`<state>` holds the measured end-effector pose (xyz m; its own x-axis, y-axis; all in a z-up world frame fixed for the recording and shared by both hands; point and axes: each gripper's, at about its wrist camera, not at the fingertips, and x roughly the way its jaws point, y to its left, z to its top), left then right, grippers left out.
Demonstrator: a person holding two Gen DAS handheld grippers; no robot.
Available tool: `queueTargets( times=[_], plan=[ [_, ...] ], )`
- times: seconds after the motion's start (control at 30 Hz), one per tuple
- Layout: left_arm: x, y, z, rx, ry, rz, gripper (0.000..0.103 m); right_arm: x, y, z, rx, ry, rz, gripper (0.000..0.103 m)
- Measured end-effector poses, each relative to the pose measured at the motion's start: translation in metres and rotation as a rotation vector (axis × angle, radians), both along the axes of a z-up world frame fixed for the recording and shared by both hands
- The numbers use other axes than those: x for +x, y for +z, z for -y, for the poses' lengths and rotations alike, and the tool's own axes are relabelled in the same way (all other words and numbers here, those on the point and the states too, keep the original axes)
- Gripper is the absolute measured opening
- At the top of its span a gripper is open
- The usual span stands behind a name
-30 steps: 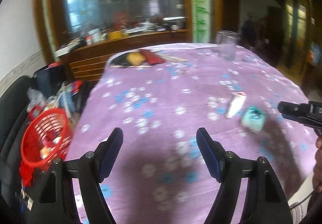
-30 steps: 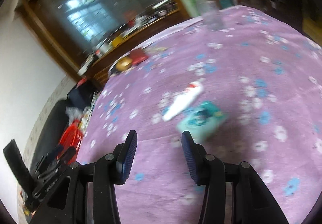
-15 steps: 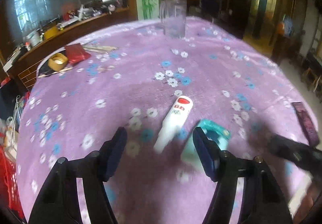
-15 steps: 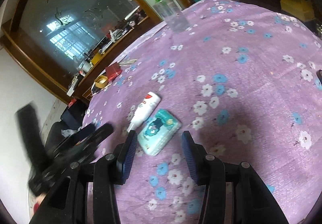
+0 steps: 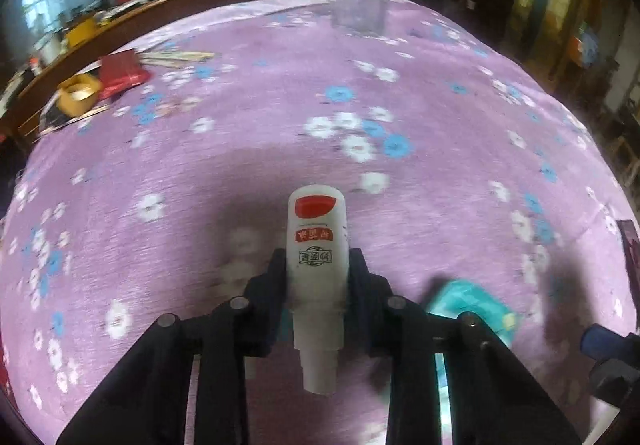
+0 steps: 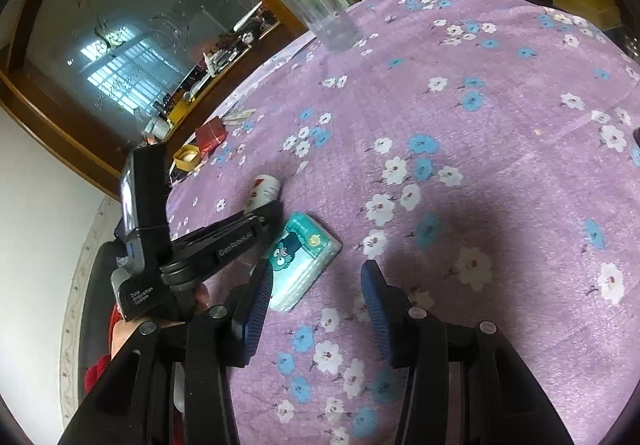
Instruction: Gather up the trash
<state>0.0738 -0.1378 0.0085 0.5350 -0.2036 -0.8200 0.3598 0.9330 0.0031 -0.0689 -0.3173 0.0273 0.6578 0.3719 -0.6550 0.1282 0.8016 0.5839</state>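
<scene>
One white bottle clamped in just-closed left tool; tissue pack before gaping right tool.

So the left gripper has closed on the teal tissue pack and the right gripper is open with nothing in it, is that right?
Not quite. The left gripper has just been closing on the white bottle, as the left wrist view shows. The teal tissue pack lies free on the tablecloth. The right gripper is indeed open and holds nothing.

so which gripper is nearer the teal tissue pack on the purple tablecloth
Right. The right gripper hovers open just short of the teal tissue pack; the left gripper sits beside it, clamped on the white bottle.
</scene>
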Motion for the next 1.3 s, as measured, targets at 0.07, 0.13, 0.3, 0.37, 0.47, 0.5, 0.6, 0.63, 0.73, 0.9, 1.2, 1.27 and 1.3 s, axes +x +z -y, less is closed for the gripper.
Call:
queueTargets(
  times=[0.07, 0.13, 0.3, 0.37, 0.47, 0.5, 0.6, 0.63, 0.73, 0.9, 1.2, 1.27, 1.3],
  plan=[
    [-0.002, 0.003, -0.020, -0.035, 0.029, 0.007, 0.028, 0.007, -0.001, -0.009, -0.021, 0.014, -0.021, 0.050],
    [-0.008, 0.011, -0.040, -0.059, 0.051, 0.031, 0.028, 0.017, -0.004, -0.019, -0.040, 0.026, -0.052, 0.050],
    [-0.026, 0.029, -0.088, -0.061, 0.111, 0.146, 0.029, 0.042, -0.013, -0.044, -0.099, 0.041, -0.128, 0.053],
    [-0.028, 0.032, -0.108, -0.079, 0.149, 0.175, 0.029, 0.052, -0.018, -0.053, -0.108, 0.038, -0.163, 0.054],
    [-0.026, 0.031, -0.132, -0.116, 0.191, 0.200, 0.029, 0.069, -0.021, -0.066, -0.199, 0.028, -0.203, 0.056],
    [-0.024, 0.030, -0.136, -0.132, 0.195, 0.199, 0.029, 0.074, -0.021, -0.069, -0.221, 0.025, -0.207, 0.059],
    [-0.022, 0.029, -0.146, -0.174, 0.202, 0.192, 0.029, 0.092, -0.017, -0.081, -0.309, 0.021, -0.227, 0.061],
    [-0.022, 0.030, -0.147, -0.180, 0.200, 0.197, 0.029, 0.100, -0.017, -0.087, -0.340, 0.024, -0.229, 0.062],
    [-0.023, 0.031, -0.148, -0.183, 0.198, 0.209, 0.029, 0.115, -0.017, -0.104, -0.421, 0.057, -0.239, 0.065],
    [-0.023, 0.031, -0.152, -0.198, 0.207, 0.206, 0.029, 0.111, -0.022, -0.133, -0.575, 0.126, -0.209, 0.065],
    [-0.024, 0.033, -0.156, -0.198, 0.225, 0.219, 0.029, 0.090, -0.019, -0.127, -0.571, 0.170, -0.137, 0.031],
    [-0.024, 0.033, -0.156, -0.195, 0.228, 0.222, 0.029, 0.091, -0.014, -0.130, -0.554, 0.165, -0.111, 0.030],
    [-0.025, 0.033, -0.156, -0.195, 0.231, 0.224, 0.029, 0.090, -0.009, -0.131, -0.532, 0.166, -0.081, 0.030]
  ],
)
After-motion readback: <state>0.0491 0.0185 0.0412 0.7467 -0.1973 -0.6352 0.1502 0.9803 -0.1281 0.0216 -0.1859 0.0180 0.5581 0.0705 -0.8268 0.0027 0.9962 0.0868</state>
